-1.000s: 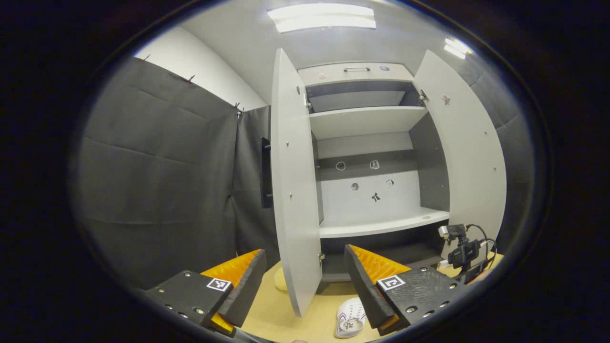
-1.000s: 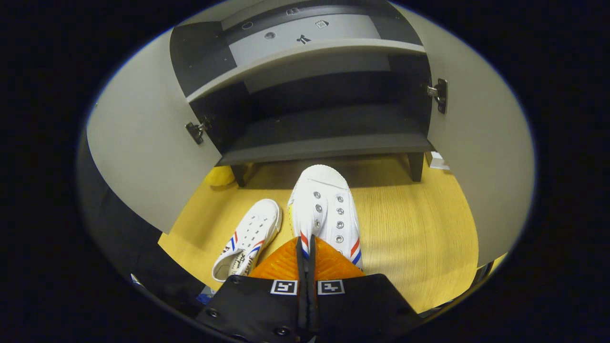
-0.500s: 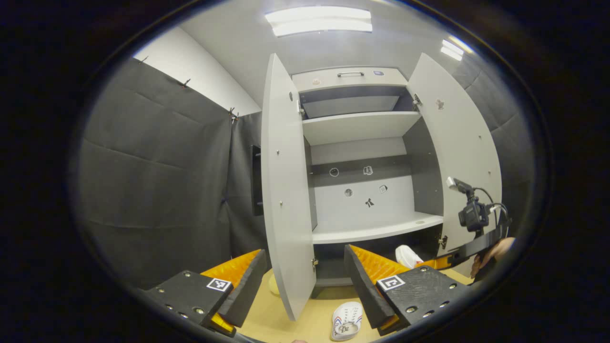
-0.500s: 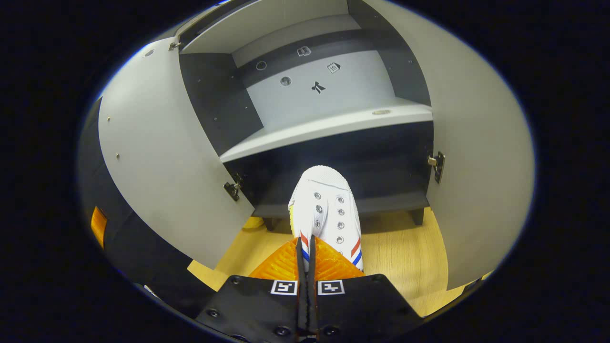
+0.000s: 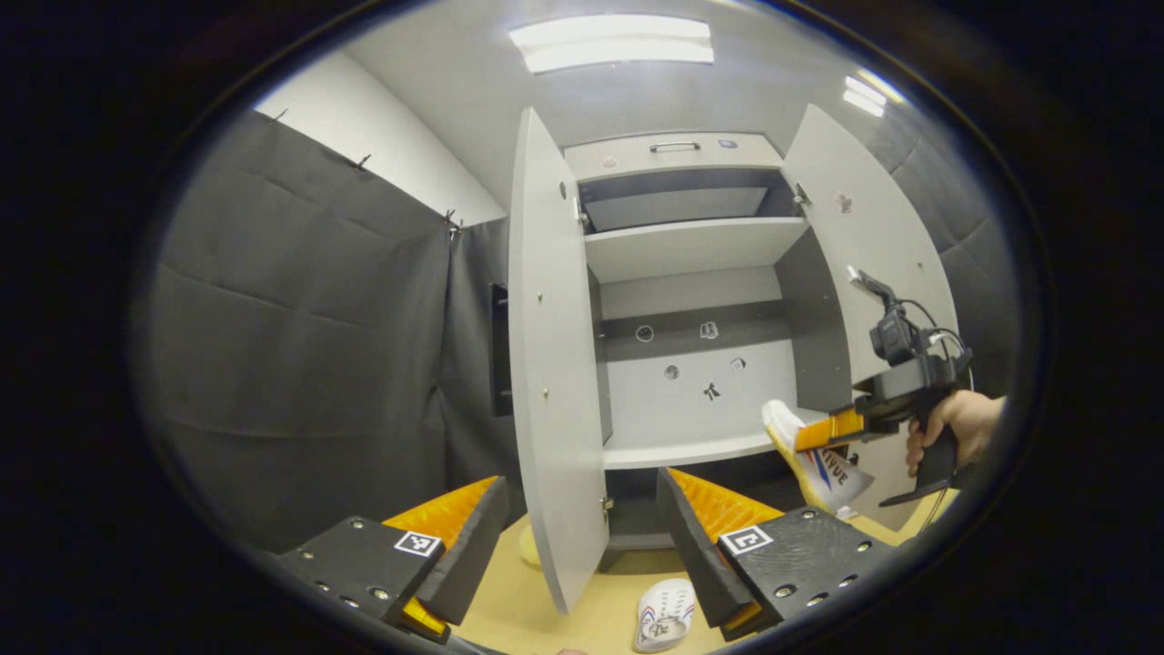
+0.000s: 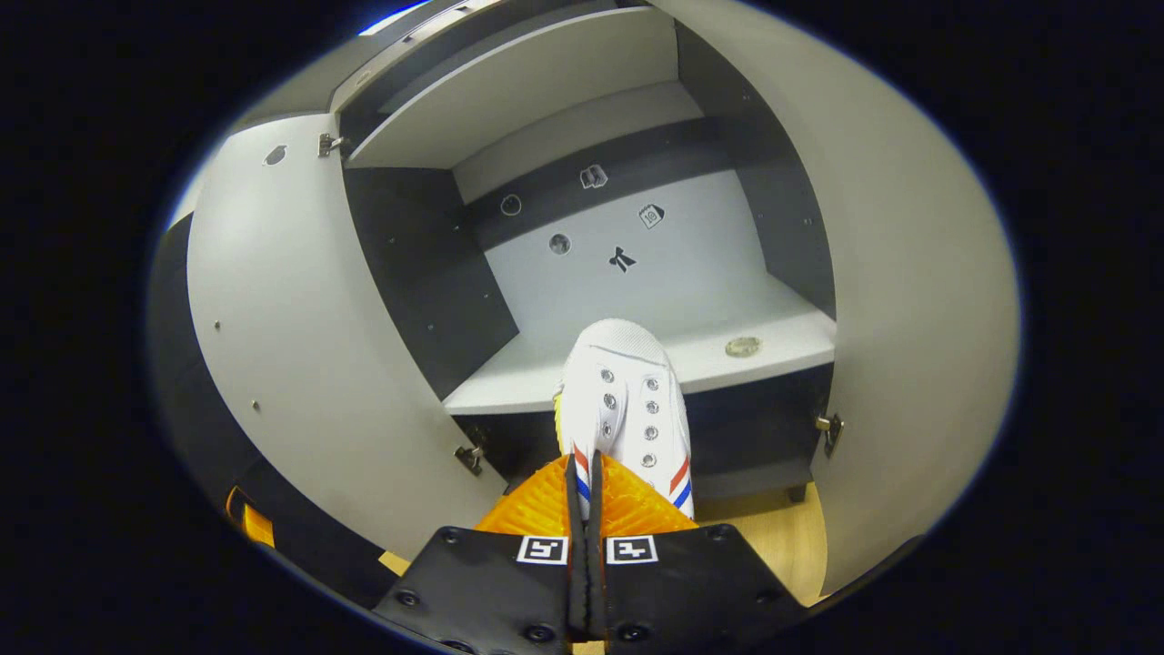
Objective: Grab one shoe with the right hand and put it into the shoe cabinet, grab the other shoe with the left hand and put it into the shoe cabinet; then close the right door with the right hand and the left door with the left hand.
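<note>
R claw point(image 6: 582, 473) pinching shoe point(image 6: 623, 400), toe fwd over shelf point(image 6: 773, 332). L claw point(image 5: 582, 532) spread; 2nd shoe point(image 5: 664, 614) below. Shoe lettering unreadable.

In the left gripper view, the left tongs point(image 5: 582, 528) hang with their jaws wide apart, holding nothing, before the shoe cabinet point(image 5: 682, 246). Both its doors stand open: the left door point(image 5: 555, 364) edge-on, the right door point(image 5: 864, 236) swung outward. At the right, a hand point(image 5: 955, 432) holds the right tongs point(image 5: 823, 435) clamped on 1 white shoe point(image 5: 814, 455) at the middle shelf point(image 5: 673, 448). The other shoe point(image 5: 664, 617) lies on the wooden surface point(image 5: 546, 619) below.
</note>
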A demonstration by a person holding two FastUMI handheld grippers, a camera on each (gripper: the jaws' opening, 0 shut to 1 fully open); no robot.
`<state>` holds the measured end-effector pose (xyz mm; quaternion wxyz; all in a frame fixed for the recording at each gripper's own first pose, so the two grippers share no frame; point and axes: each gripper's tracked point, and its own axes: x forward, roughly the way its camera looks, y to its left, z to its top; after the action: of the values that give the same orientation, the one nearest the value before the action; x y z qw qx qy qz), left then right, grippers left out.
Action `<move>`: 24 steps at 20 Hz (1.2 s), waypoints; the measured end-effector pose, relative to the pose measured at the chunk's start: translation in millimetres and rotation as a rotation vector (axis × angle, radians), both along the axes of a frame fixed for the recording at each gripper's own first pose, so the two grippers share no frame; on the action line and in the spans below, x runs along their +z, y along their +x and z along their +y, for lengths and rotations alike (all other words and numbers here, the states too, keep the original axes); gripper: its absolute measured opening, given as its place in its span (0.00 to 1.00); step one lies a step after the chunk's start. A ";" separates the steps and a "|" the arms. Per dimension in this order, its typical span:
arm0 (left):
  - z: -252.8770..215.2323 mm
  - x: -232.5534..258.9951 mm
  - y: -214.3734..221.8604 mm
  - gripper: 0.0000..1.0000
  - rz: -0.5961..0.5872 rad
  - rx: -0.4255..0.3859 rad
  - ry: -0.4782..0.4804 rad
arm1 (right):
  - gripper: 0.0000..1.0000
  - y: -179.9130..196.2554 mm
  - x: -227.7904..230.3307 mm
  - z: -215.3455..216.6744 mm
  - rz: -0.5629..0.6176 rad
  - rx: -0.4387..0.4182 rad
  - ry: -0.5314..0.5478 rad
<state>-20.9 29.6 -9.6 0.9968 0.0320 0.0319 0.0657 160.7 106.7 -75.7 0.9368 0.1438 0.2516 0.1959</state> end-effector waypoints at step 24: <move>8.1 -3.4 0.9 0.95 0.016 0.075 0.032 | 0.01 230.4 29.9 2.1 -0.044 -0.185 -0.248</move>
<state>-20.0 37.7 -13.0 0.9927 0.0473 0.0401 0.1032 391.1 108.8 -45.8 0.9667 0.0452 0.2390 0.0791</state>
